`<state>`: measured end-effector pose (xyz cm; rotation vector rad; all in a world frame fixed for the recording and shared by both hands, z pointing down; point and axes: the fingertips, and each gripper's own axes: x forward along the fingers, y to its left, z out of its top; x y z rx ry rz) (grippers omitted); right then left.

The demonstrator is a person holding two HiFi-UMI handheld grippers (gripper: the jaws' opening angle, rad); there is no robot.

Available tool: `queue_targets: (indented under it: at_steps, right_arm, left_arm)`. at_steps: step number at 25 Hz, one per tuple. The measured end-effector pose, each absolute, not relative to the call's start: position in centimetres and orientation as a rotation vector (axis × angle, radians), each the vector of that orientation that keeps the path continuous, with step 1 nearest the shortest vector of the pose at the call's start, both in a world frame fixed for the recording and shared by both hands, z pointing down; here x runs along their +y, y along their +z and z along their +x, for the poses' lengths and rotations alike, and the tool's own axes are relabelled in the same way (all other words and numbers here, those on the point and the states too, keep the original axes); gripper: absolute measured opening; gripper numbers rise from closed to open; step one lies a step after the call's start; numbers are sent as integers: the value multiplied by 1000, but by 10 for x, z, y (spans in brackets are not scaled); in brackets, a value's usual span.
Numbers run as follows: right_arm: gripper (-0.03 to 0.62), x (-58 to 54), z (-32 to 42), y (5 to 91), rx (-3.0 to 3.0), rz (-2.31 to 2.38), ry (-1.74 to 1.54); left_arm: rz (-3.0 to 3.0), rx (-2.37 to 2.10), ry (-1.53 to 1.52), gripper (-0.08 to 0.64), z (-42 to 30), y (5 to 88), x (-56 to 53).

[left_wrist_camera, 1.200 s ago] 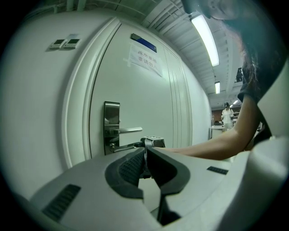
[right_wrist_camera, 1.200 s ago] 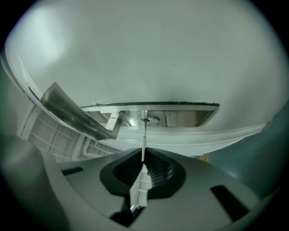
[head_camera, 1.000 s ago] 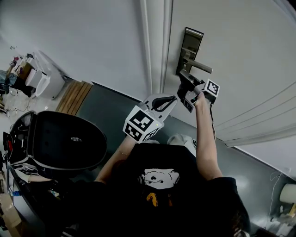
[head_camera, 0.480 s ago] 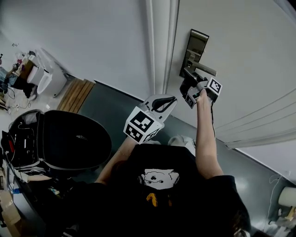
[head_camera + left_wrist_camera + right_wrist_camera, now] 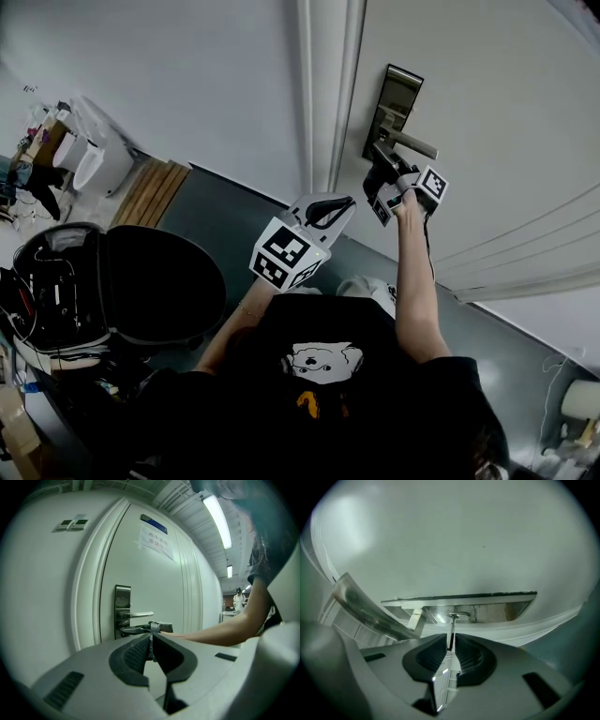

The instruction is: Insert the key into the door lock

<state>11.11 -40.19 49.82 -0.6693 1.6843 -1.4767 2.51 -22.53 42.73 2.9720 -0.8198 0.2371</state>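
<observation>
White wall, a white panelled door (image 5: 487,112) and a dark grey floor (image 5: 225,225) fill the head view, with a black office chair (image 5: 150,281) at 9 o'clock.

Against a second ago, the head view has shifted a little, so the door's metal parts sit slightly further right. The right gripper (image 5: 378,167) has stayed at the foot of the tall brushed-metal lock plate (image 5: 398,98), its marker cube now a touch nearer the silver lever handle (image 5: 412,145). The left gripper (image 5: 330,208) has kept its place at 7 o'clock from the right one, well back from the door.

In the right gripper view, the black fingers (image 5: 429,656) are clamped on the thin silver key (image 5: 451,632). The key points to 12 o'clock and its tip meets the round keyhole cylinder (image 5: 459,616) in the plate; how deep it sits cannot be told. The lever runs off to 10 o'clock.

In the left gripper view, the fingers (image 5: 136,654) are pressed together with nothing between them.

By count:
- Door: one.
- Lock plate: one.
- Lever handle: one.
- Key: one.
- Grippers: two.
- Wall switches (image 5: 72,524): two, at 11 o'clock in the left gripper view.
- Paper notice (image 5: 156,543): one, on the door.
- Ceiling strip lights (image 5: 218,515): two.
</observation>
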Motion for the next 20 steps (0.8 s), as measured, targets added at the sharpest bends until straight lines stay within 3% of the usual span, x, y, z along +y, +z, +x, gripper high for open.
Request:
queue_targets:
  at_steps: [3, 20]
  right_arm:
    - [72, -396, 111, 500, 1698, -681, -1484]
    - [54, -306, 68, 485, 2029, -773, -1450]
  left_arm:
    - [2969, -806, 236, 25, 28, 424, -225]
    - [2890, -816, 234, 25, 8, 426, -217]
